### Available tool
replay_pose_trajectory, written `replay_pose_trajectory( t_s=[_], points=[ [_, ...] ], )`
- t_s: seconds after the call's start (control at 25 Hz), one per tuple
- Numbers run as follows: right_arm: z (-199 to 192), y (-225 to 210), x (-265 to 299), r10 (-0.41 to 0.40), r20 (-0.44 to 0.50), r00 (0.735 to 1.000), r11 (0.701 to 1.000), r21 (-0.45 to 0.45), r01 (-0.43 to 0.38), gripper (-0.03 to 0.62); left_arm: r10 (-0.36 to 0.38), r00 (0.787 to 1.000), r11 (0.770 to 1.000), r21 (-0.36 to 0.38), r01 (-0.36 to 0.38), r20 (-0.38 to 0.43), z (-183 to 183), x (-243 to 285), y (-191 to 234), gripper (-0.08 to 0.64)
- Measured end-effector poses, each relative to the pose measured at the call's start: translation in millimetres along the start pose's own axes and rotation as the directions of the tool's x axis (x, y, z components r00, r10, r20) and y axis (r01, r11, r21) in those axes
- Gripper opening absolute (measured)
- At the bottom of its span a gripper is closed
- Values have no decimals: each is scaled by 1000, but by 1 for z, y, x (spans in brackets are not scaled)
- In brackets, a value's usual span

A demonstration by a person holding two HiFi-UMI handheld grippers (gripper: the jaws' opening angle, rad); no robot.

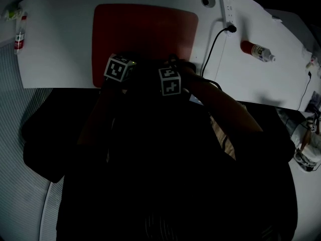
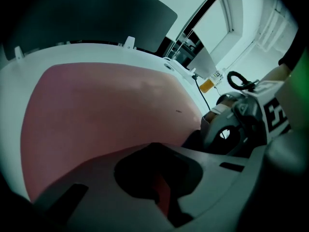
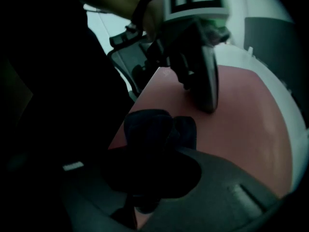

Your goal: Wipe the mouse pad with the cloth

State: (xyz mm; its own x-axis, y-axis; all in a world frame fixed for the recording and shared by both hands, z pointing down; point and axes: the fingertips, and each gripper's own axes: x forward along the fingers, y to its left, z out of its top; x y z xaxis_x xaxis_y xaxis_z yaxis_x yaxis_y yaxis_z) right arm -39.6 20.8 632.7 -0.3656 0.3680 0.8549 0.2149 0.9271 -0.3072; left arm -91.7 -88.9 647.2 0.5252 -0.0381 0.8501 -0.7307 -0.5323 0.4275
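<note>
A red mouse pad (image 1: 145, 29) lies on the white desk (image 1: 60, 39). Both grippers are side by side at the pad's near edge. My right gripper (image 3: 159, 144) is shut on a dark cloth (image 3: 161, 127), which is bunched up and rests on the near part of the mouse pad (image 3: 251, 129). My left gripper (image 3: 210, 103) stands just left of the cloth, its jaws together and its tip down on the pad. The left gripper view shows the mouse pad (image 2: 106, 110) stretching away and the right gripper (image 2: 231, 129) at the right. In the head view the jaws are lost in shadow.
A white power strip (image 1: 228, 9) with a black cable (image 1: 213, 46) lies right of the pad. A red bottle (image 1: 257, 50) lies further right, and a small bottle (image 1: 19, 36) stands at the desk's left edge. The person's dark body fills the lower half of the head view.
</note>
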Motion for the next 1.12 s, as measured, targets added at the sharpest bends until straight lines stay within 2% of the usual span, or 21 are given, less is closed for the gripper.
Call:
replay_pose_trajectory(
  t_s=[0.08,0.2,0.32,0.4,0.48,0.6,0.68,0.76,0.96,1.04,1.12],
  points=[
    [-9,-13,-6,1,42,999,999,45,-3,78,16,1000,1000,-3,-16,10,3,0,0,6],
    [-29,-66,-32,-163,93,982,980,133,150,78,38,999,999,-15,-38,20,0,0,0,6],
    [-59,-122,-69,-351,75,933,912,253,322,80,52,998,999,-18,-51,36,-1,0,0,6],
    [-76,-146,-86,-417,67,907,866,331,374,83,68,997,998,-11,-68,41,1,1,1,6],
    [-90,-157,-96,-442,53,895,829,406,385,83,83,996,996,-15,-83,27,0,1,1,6],
    [-96,-157,-104,-439,47,897,780,516,355,84,83,996,994,-69,-81,29,-3,2,1,6],
    [-97,-156,-106,-440,47,897,764,545,346,86,90,995,991,-100,-86,32,-5,1,2,6],
    [-106,-159,-108,-456,28,890,745,560,364,86,107,994,989,-102,-104,23,-8,0,2,6],
    [-133,-166,-118,-501,-39,865,652,639,407,86,132,991,987,-91,-130,13,-15,0,0,6],
    [-131,-159,-124,-505,5,863,624,693,361,86,131,990,986,-105,-126,44,-11,-5,-5,8],
    [-118,-152,-137,-537,99,838,606,736,301,86,114,985,987,-132,-96,129,4,-20,-14,6]
  ],
)
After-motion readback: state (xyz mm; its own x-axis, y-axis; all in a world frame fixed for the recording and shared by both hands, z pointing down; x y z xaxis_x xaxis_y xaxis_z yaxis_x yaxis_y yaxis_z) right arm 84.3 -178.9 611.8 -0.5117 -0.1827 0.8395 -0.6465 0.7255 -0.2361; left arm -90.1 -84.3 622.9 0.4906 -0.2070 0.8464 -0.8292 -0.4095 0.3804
